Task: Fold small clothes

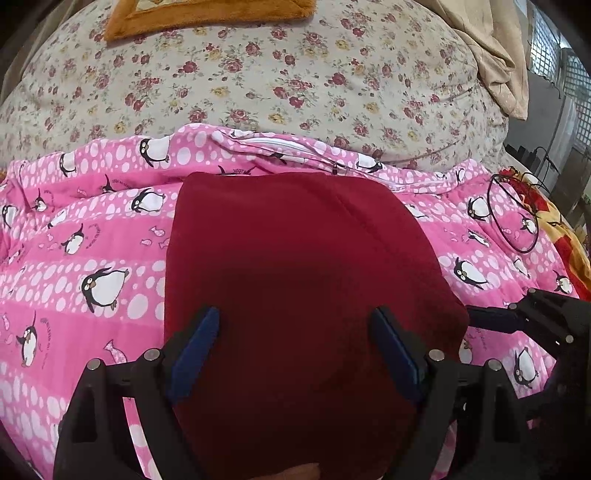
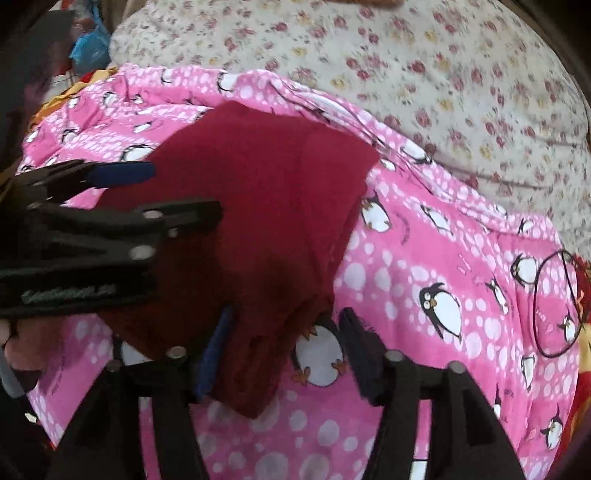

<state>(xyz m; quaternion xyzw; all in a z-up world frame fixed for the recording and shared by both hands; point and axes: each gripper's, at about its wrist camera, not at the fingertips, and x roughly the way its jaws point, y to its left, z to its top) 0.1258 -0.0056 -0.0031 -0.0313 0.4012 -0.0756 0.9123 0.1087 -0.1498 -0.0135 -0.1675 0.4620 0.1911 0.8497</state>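
A dark red garment [image 1: 295, 266] lies folded on a pink penguin-print blanket [image 1: 92, 258]. My left gripper [image 1: 295, 332] is open, its blue-padded fingers [image 1: 195, 347] spread wide over the garment's near part. My right gripper [image 2: 284, 332] is open at the garment's right corner [image 2: 258, 369], which lies between its fingers. The garment also shows in the right wrist view [image 2: 258, 206], with the left gripper [image 2: 177, 192] over its left side. The right gripper shows at the right edge of the left wrist view [image 1: 491, 321].
A floral bedsheet [image 1: 258, 81] covers the bed beyond the blanket [image 2: 424, 280]. An orange plush mat [image 1: 207, 14] lies at the far end. A black wire loop [image 1: 513, 214] lies on the blanket at right, also in the right wrist view [image 2: 554, 302]. A beige cloth [image 1: 491, 48] hangs at the right.
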